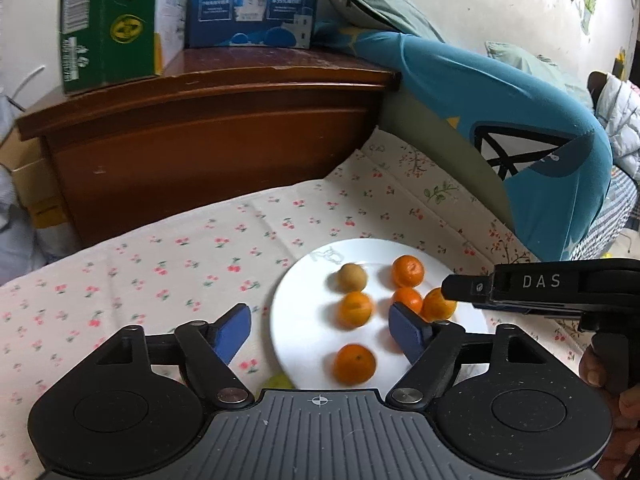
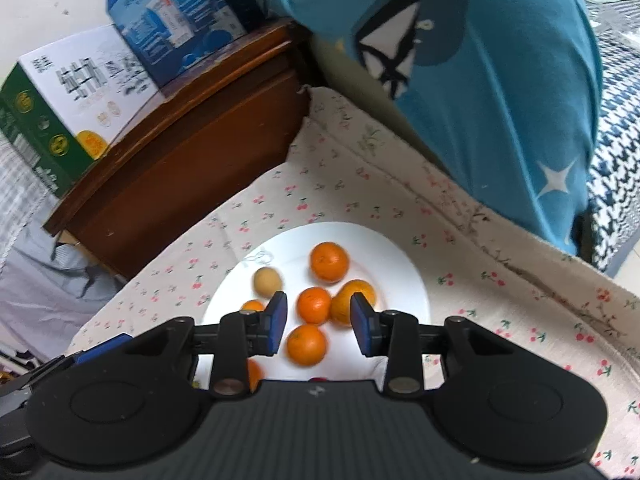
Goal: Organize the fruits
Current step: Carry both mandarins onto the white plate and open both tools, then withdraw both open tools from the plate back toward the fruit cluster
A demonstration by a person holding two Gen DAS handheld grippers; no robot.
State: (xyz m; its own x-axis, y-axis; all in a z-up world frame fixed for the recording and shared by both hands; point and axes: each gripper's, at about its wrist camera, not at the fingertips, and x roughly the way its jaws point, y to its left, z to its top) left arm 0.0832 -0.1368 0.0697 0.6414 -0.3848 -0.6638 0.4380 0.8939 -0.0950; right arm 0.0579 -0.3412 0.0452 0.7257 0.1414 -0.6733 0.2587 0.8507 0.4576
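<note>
On a cherry-printed cloth [image 1: 168, 264] sits a smooth round white plate [image 1: 292, 300] bearing glossy orange mandarins [image 1: 355, 309] and one dull tan fruit [image 1: 351, 277]. Over its near rim the left gripper [image 1: 320, 330] holds its blue pads wide apart around empty air, with a mandarin [image 1: 355, 363] on the plate below them. Further right, the right gripper [image 2: 318, 326] has its fingers partly open, gripping nothing, with mandarins [image 2: 314, 305] blurred beyond them. Its black body hides the plate's near edge, and something yellow-green [image 1: 278, 382] peeks out, unidentifiable.
</note>
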